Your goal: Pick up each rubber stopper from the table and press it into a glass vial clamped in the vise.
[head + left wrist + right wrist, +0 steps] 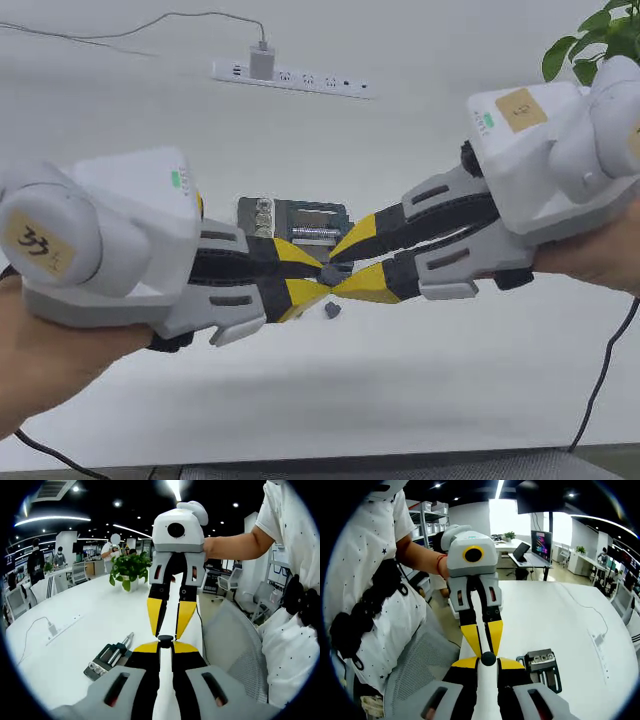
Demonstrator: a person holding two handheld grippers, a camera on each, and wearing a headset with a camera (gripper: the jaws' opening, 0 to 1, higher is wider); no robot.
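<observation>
On the white table [420, 380] a small grey metal vise [305, 216] sits just behind the spot where the two grippers meet, and their crossed jaws cover its near edge in the head view. Shiny round tops show at its left end, too small to make out. A second dark grey stopper [332, 311] lies loose on the table just below the meeting tips, in front of the vise. Well beyond, a white power strip [290, 77] with a white plug [261, 62] lies toward the far side, a green leafy plant [598, 45] stands at the far right, and a black cable [606, 365] hangs down at the right edge. In the gripper views a grey mesh chair [240, 650] stands at the table's edge. The left gripper [322, 272], white-bodied with yellow-and-black jaws, comes in nearly level from the left, held in the left hand [45, 360]. The right gripper [341, 274], of the same build, slopes down from the upper right in the right hand [600, 255]. They meet tip to tip above the table in an X, and a small dark grey rubber stopper [330, 272] is caught between them, clear of the table and just in front of the vise. Each gripper's jaws narrow to a V whose tips press on the stopper from both sides; which pair bears it I cannot tell.
</observation>
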